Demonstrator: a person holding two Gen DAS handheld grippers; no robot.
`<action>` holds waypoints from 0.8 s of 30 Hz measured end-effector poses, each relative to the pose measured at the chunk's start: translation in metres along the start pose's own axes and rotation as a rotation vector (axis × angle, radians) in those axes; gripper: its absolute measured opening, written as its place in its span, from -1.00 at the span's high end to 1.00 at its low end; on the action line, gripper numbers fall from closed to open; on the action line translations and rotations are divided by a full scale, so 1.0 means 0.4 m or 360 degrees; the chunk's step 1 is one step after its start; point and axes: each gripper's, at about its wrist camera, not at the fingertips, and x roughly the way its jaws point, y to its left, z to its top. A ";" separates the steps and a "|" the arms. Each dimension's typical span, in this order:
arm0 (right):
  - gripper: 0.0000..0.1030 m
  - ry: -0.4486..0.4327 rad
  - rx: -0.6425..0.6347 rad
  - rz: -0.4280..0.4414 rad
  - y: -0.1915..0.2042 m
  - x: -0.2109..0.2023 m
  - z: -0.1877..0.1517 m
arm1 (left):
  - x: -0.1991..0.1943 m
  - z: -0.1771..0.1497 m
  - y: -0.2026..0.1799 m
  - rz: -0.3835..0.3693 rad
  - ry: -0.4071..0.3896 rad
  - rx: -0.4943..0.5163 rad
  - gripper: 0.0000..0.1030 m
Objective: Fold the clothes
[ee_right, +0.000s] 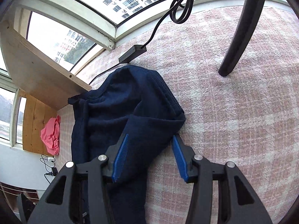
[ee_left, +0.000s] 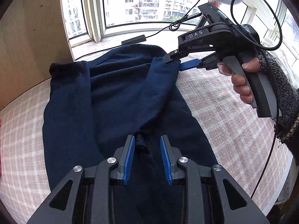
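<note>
A dark navy garment (ee_left: 115, 97) lies on a pink-and-white checked bedcover (ee_left: 224, 115), its right-hand panel already turned in over the middle, so the fold looks partly made. The left gripper (ee_left: 147, 158) hangs over the near end of the cloth with its blue pads apart; a dark ridge of fabric sits between them, but the pads do not press on it. The right gripper (ee_right: 151, 156), worked by a hand (ee_left: 241, 82) in a knitted sleeve (ee_left: 280, 93), stands wider, straddling the garment's right edge without pinching it. Both seem to have let the cloth settle flat after laying it over. A black adapter (ee_right: 131, 53) and its cable rest beyond the garment's far end, below a bay window (ee_left: 130, 3). A pink cloth (ee_right: 51, 135) lies far off to the left.
</note>
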 end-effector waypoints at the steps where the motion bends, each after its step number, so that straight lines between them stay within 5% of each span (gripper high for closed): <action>1: 0.18 -0.0015 -0.0017 0.0001 0.002 -0.001 0.004 | 0.020 0.011 0.005 -0.0007 0.0018 -0.0014 0.48; 4: 0.87 -0.0052 -0.0094 -0.0002 0.023 -0.006 0.017 | 0.042 0.018 0.020 -0.0045 0.0031 -0.0050 0.48; 10: 0.87 -0.0196 -0.0439 -0.0072 0.191 -0.030 0.055 | 0.011 0.005 0.048 -0.0077 -0.0008 -0.0091 0.47; 12: 0.79 -0.0017 -0.0524 0.0144 0.271 0.025 0.087 | 0.011 0.002 0.056 -0.0072 -0.0013 -0.0116 0.47; 13: 0.59 0.0073 -0.0563 0.0196 0.306 0.046 0.103 | 0.011 0.002 0.061 -0.0068 -0.0020 -0.0126 0.47; 16: 0.55 -0.0013 -0.0628 0.0058 0.337 0.002 0.119 | 0.018 0.008 0.071 -0.0081 -0.0048 -0.0158 0.46; 19: 0.10 -0.0158 -0.0647 -0.0033 0.274 -0.071 0.095 | 0.039 0.015 0.067 -0.0077 -0.0031 -0.0113 0.41; 21: 0.08 -0.0127 -0.0653 -0.0191 0.227 -0.062 0.085 | 0.047 0.014 0.058 -0.0057 -0.0029 -0.0060 0.37; 24: 0.08 -0.0007 -0.0445 -0.0186 0.147 -0.027 0.102 | 0.054 0.017 0.047 -0.0042 -0.0034 -0.0004 0.22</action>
